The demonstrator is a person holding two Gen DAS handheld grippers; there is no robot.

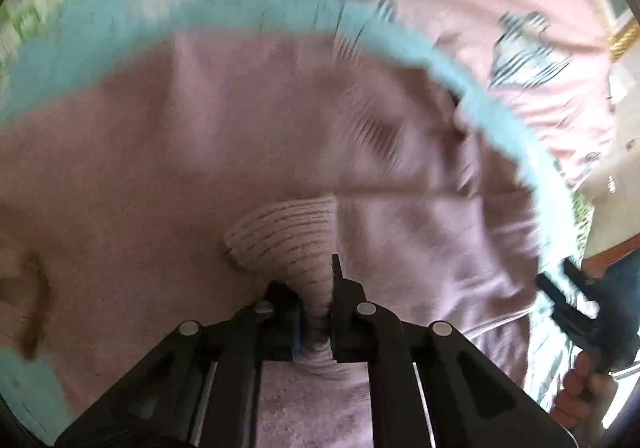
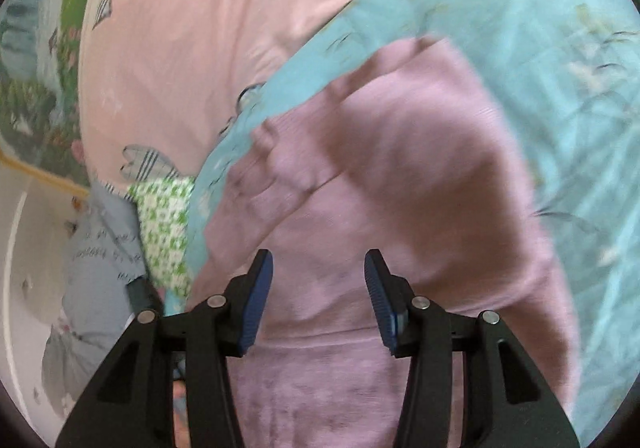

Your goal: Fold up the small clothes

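My left gripper (image 1: 316, 312) is pinched tight on the ribbed cuff (image 1: 288, 236) of a pink sweater (image 1: 200, 152), the knit bunched into a narrow neck between the fingers. The sweater lies spread over a turquoise flowered sheet (image 2: 520, 28), its body filling most of the left view; everything there is smeared with blur, so I cannot read the far edge well. My right gripper (image 2: 318, 288) is spread wide with nothing between its blue pads (image 2: 256, 304), hovering over the near part of the sweater. In the left view it shows at the lower right, beside the sweater's edge. A pink quilt with plaid hearts (image 2: 160, 48) lies beyond the sheet. Handling judgement: light, soft, limp knit, nothing fragile, but it will sag and drag wherever it is unsupported. The ribbed cuff grips well; the plain body may slip or stretch if pinched thin. I would take the right hold on a thicker seam or hem, so both corners lift evenly.
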